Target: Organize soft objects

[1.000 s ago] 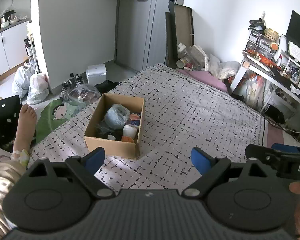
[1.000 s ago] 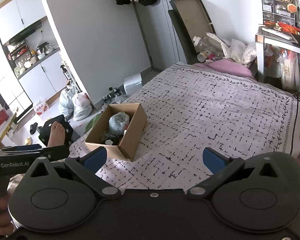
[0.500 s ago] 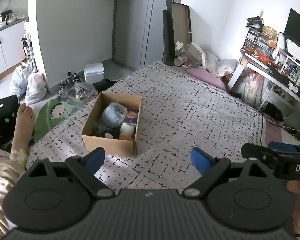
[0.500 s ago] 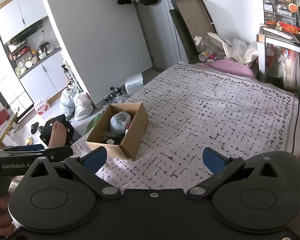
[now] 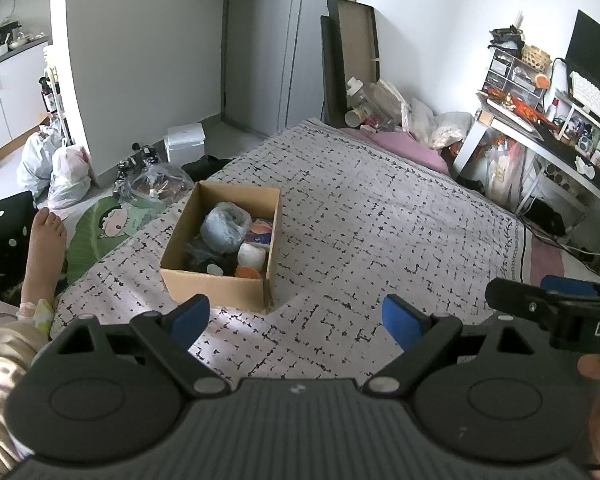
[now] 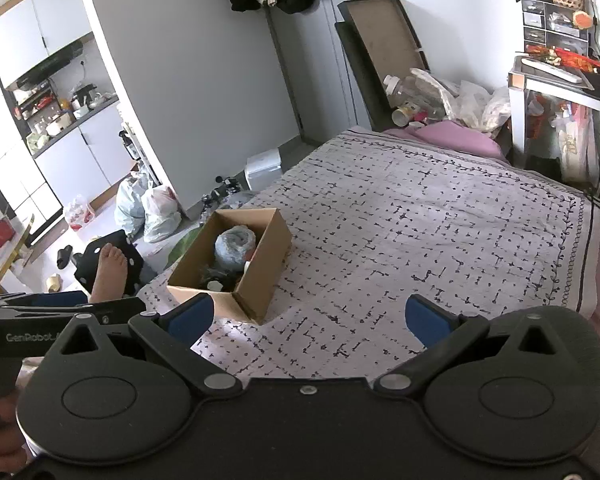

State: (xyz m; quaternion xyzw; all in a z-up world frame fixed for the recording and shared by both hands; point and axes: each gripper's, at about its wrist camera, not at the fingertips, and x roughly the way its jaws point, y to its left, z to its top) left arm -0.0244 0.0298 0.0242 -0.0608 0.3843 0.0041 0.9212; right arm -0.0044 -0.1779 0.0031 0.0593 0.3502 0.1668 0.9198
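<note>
Both grippers [image 5: 296, 320] agape; cardboard box [image 5: 220, 288] lengthwise away.

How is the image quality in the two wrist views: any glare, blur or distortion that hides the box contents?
Left wrist view: sharp, even daylight, strong fisheye bending at the edges; a bright patch on the bedspread near the cardboard box; contents readable. Right wrist view: equally sharp, but the box sits farther off and its near wall hides part of the contents.

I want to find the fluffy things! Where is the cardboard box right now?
The cardboard box sits on the patterned bedspread, near the bed's left edge in both wrist views, ahead of the open left gripper and beside a bare foot.
</note>
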